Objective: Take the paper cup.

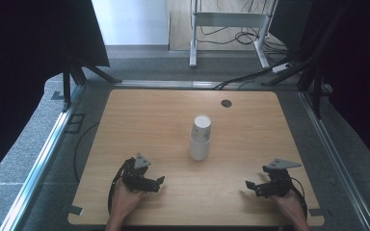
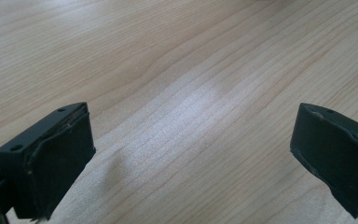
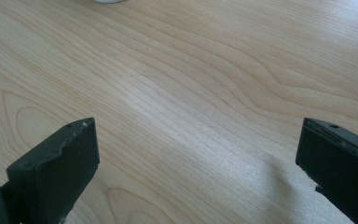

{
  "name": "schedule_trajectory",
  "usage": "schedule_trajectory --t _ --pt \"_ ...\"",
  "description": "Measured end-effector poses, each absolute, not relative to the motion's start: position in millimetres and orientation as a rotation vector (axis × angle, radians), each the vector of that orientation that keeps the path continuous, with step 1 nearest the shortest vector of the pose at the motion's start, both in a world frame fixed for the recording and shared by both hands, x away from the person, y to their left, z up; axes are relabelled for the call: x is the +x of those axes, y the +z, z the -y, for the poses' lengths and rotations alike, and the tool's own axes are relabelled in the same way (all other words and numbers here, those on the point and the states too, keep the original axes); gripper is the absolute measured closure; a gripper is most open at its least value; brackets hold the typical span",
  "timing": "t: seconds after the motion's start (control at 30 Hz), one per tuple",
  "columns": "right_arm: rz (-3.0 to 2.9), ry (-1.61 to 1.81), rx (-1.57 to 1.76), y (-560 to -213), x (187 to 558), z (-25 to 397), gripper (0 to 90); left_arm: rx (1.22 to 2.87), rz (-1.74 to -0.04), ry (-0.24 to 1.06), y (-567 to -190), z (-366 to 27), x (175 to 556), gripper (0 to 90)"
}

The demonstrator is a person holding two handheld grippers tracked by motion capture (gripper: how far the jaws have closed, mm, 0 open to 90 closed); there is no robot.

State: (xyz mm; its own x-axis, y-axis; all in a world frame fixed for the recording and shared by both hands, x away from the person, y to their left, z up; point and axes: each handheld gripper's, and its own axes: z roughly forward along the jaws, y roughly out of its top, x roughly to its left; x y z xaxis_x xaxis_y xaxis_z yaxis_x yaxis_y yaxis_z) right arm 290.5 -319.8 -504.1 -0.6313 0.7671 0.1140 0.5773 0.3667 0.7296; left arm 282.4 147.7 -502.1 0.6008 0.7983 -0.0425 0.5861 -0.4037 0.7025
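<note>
The bench [image 1: 164, 125] is a light wooden top that takes up the middle of the high view, with grey carpeted floor [image 1: 24, 144] around it and a white metal frame [image 1: 229, 21] standing beyond its far edge at the top of the frame. A small dark round disc [image 1: 226, 103] sits in the bench surface near the far edge, right of centre.

A stack of white paper cups [image 1: 200, 138] stands upside down at the centre of the frame, leaning slightly, well apart from both grippers.

The left gripper [image 1: 155, 183] rests low over the bench at the lower left of the frame, held in the person's left hand [image 1: 124, 198]. In the left gripper view its fingers [image 2: 56, 158] stand wide apart with bare wood between them, holding nothing.

The right gripper [image 1: 250, 186] sits at the lower right of the frame, held in the right hand [image 1: 291, 208], pointing toward the middle. In the right gripper view its fingers [image 3: 58, 163] are likewise spread wide over bare wood, holding nothing; a sliver of white cup rim [image 3: 108, 1] shows at the top edge.
</note>
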Motion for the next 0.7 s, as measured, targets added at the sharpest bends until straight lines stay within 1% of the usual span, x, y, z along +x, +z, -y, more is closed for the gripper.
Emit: schedule_trajectory --t 0.17,0.7 --pt "-2.409 1.105 1.166 -504.1 290.4 314.7 0.0 2.149 -1.095 0.415 -502.7 -147.4 280.1 0.0" --pt "-2.428 1.092 1.139 -502.9 289.7 311.2 0.0 2.131 -1.106 0.405 -501.2 -149.5 280.0 0.0"
